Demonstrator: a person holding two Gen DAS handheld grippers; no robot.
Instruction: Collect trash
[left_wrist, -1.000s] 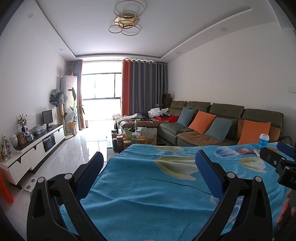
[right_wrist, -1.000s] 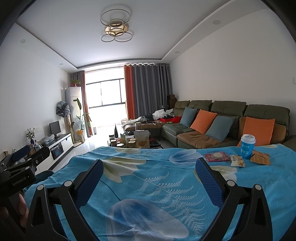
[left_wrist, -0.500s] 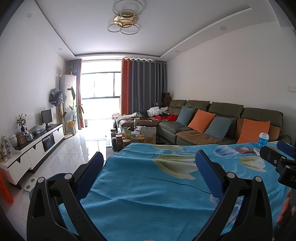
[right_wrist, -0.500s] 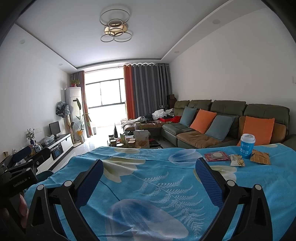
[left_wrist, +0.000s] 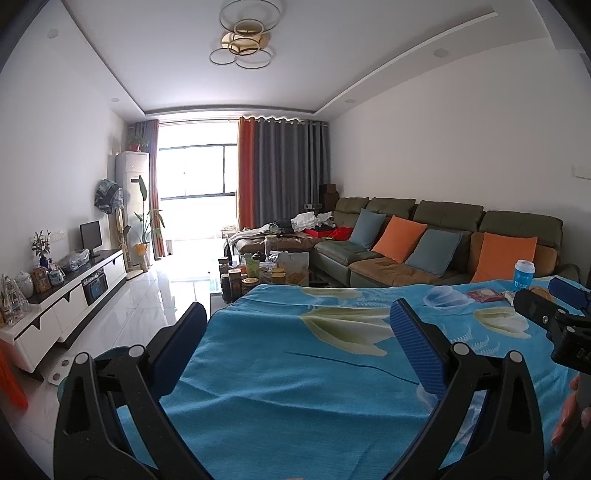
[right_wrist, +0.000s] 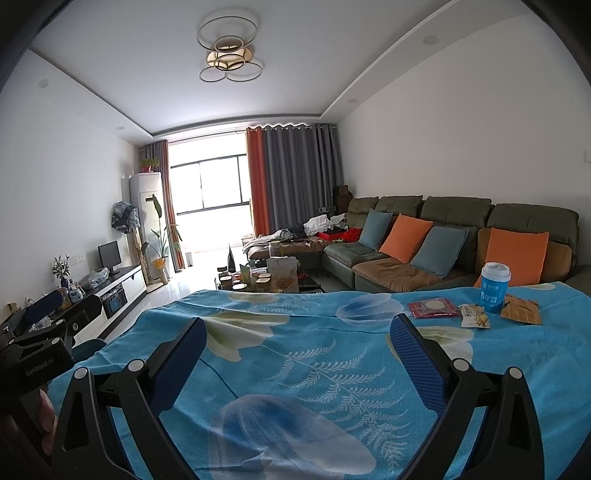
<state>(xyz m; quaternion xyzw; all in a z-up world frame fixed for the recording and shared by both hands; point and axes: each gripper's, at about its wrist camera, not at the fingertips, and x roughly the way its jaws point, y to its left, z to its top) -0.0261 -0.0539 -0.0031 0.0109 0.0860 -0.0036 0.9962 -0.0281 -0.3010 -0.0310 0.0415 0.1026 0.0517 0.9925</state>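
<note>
The left tongs (left_wrist: 293, 317) and right tongs (right_wrist: 293, 332) are both spread wide and grip nothing, each held above the near part of the worktop (right_wrist: 314, 369) with its blue floral cloth. Toward the far right edge of the worktop lie a red wrapper (right_wrist: 433, 307), a pale snack packet (right_wrist: 474, 315) and a brown wrapper (right_wrist: 521, 311), close together, with a blue lidded cup (right_wrist: 494, 287) standing upright between the pale and brown ones. Beyond the worktop stand a cluttered coffee table (right_wrist: 258, 282) and a sofa (right_wrist: 424, 236) with orange and blue cushions.

Side-by-side wrist views, both facing sofa (left_wrist: 424, 236), sharing tablecloth (right_wrist: 295, 332)
</note>
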